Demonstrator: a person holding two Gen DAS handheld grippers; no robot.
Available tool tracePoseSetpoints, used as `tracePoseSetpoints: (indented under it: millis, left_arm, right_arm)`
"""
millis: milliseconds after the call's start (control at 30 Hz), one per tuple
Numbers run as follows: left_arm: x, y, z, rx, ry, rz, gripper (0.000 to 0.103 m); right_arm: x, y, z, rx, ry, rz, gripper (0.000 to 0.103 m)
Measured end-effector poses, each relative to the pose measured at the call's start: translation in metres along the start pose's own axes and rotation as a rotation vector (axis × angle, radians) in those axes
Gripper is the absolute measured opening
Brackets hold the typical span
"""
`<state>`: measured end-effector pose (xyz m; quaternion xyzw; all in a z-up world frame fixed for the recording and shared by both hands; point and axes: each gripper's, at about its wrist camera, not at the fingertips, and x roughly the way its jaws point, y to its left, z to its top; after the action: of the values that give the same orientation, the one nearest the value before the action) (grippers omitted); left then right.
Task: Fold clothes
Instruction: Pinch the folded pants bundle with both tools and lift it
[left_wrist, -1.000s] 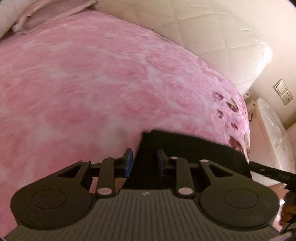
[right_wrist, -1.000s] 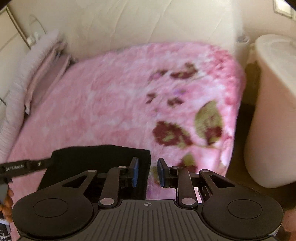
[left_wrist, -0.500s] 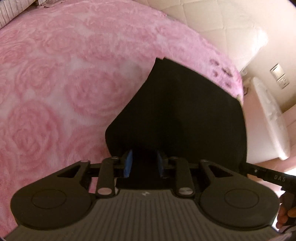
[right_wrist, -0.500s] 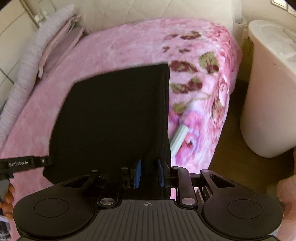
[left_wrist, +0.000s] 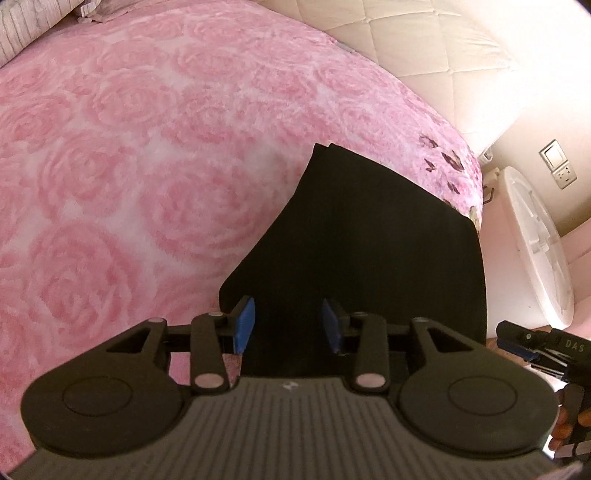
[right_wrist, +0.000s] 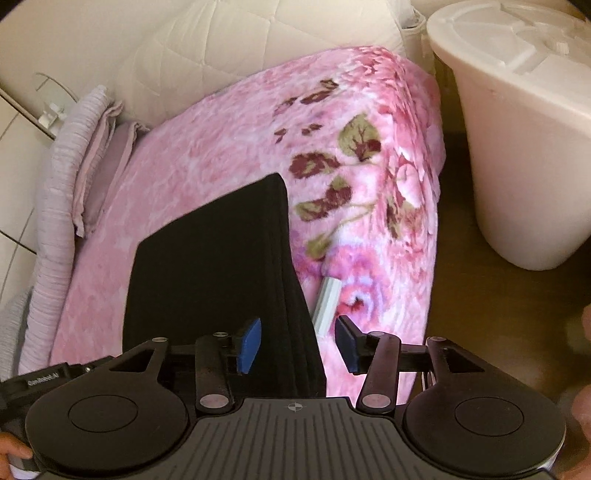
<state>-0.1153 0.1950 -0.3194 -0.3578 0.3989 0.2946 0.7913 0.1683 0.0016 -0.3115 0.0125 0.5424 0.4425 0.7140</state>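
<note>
A folded black garment (left_wrist: 369, 236) lies flat on the pink rose-patterned blanket (left_wrist: 129, 166), near the bed's right edge. My left gripper (left_wrist: 288, 325) is open, its blue pads spread over the garment's near left corner, holding nothing. In the right wrist view the same black garment (right_wrist: 214, 266) shows its stacked folded edges along its right side. My right gripper (right_wrist: 297, 349) is open above the garment's near right corner, with nothing between the pads.
A white lidded bin (right_wrist: 517, 129) stands on the floor right of the bed. A quilted cream headboard (left_wrist: 443, 55) is behind. Folded pale bedding (right_wrist: 66, 177) lies along the far left. A pale strip (right_wrist: 327, 301) lies on the blanket beside the garment.
Both grippers were shut on the garment's near edge half a second ago and have now opened, releasing it flat on the blanket. Both have drawn back a little.
</note>
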Motion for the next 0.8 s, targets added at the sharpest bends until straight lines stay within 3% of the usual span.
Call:
tracePoseSetpoints:
  millis: [467,800]
  left_arm:
    - [0.030,0.011,0.039,-0.019,-0.024,-0.059,0.044]
    - [0.084,0.036,0.054,-0.249,0.052,-0.216,0.047]
  right_arm:
    - [0.032,-0.005,0.028,0.012,0.034,0.068,0.057]
    - [0.090,-0.004,0.054,0.023,0.112,0.143,0.058]
